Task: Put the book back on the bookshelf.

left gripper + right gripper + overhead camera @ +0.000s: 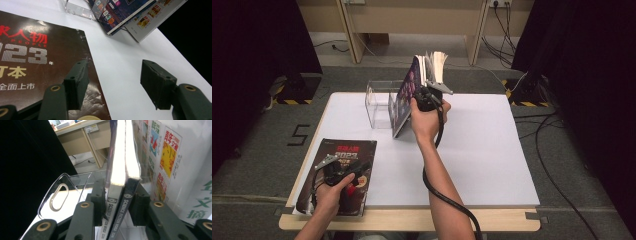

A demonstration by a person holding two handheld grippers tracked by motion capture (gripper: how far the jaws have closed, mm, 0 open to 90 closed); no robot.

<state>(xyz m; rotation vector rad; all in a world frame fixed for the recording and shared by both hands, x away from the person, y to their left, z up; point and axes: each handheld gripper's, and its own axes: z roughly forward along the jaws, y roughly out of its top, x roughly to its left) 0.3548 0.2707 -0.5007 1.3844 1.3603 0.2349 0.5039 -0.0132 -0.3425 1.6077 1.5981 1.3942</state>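
The person's right arm reaches forward from the near edge of the desk (492, 165), a little bent at the elbow, and the right hand (426, 119) is held up above the middle of the desk, toward the far edge. That hand holds the right gripper (428, 95), which points away from the person. In the right gripper view its two black jaws pinch the spines of two thin magazines (120, 195) standing on edge side by side, and the pads touch them on both sides. Each spine reads "SCIENCE FICTION WORLD" in white letters. The magazines stand upright by the clear plastic holder (379, 102), which sits near the far left part of the desk. More loose magazines (437, 62) with bright covers and Chinese writing lean just behind the gripper. The left hand (332, 197) rests low at the near left corner of the desk, with the forearm coming in from the bottom. It holds the left gripper (328, 167) over a dark brown magazine (339, 150) that lies flat in that corner. The jaws of this gripper stand apart with nothing between them. The brown cover shows red Chinese characters, the word "PEOPLE" in small red letters, the big dotted number "2023", and more Chinese writing below it.
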